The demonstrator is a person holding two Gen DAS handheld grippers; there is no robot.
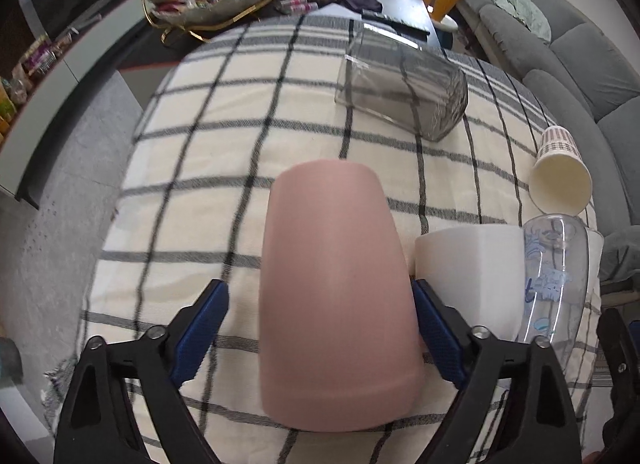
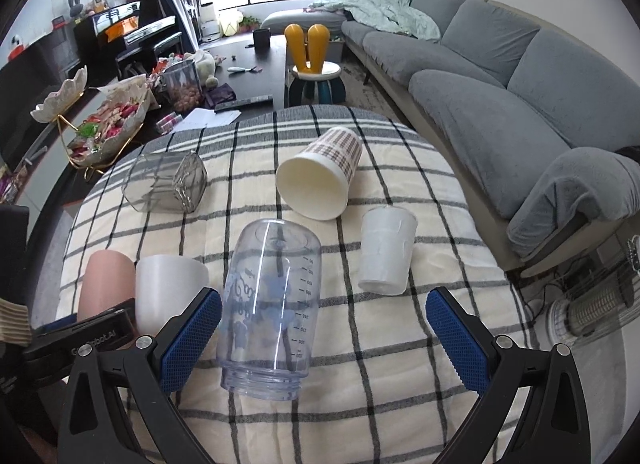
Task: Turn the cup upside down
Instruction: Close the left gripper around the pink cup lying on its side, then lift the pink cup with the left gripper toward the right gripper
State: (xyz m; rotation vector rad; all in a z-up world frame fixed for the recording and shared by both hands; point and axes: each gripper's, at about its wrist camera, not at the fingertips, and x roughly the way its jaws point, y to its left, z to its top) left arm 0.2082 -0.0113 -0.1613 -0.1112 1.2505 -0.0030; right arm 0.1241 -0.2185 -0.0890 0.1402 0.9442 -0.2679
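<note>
The pink matte plastic cup [image 1: 336, 304] sits between the blue pads of my left gripper [image 1: 320, 328], closed end up, already looking upside down on the checked cloth of the table [image 1: 224, 112]. The right pad touches the cup wall; on the left pad I see a sliver of cloth, so I can't tell if the gripper is clamping or just letting go. In the right wrist view the same cup shows at 9 o'clock, w/ a white plastic cup [image 2: 170, 288], also inverted, just beside it.

My right gripper [image 2: 324, 328] is wide open and holds nothing. A clear plastic bottle w/ printed measuring marks [image 2: 270, 312] stands mouth down between its pads, nearer the left pad, not touched by either. At 12 o'clock from it lies a plaid paper cup [image 2: 320, 180] on its side, mouth toward me. At 10 o'clock a smoky ribbed glass tumbler [image 2: 164, 184] lies on its side too. At 2 o'clock a small white frosted cup [image 2: 386, 252] stands rim down.

My read: the pink one is about done, so the step is a clean release. Open evenly, both pads off together, then back straight out along the fingers so I don't drag the rim or nudge the white cup next door. Cloth is soft, so a tall cup may rock; check the rim sits flat before pulling away. Next prob the plaid cup or tumbler.
</note>
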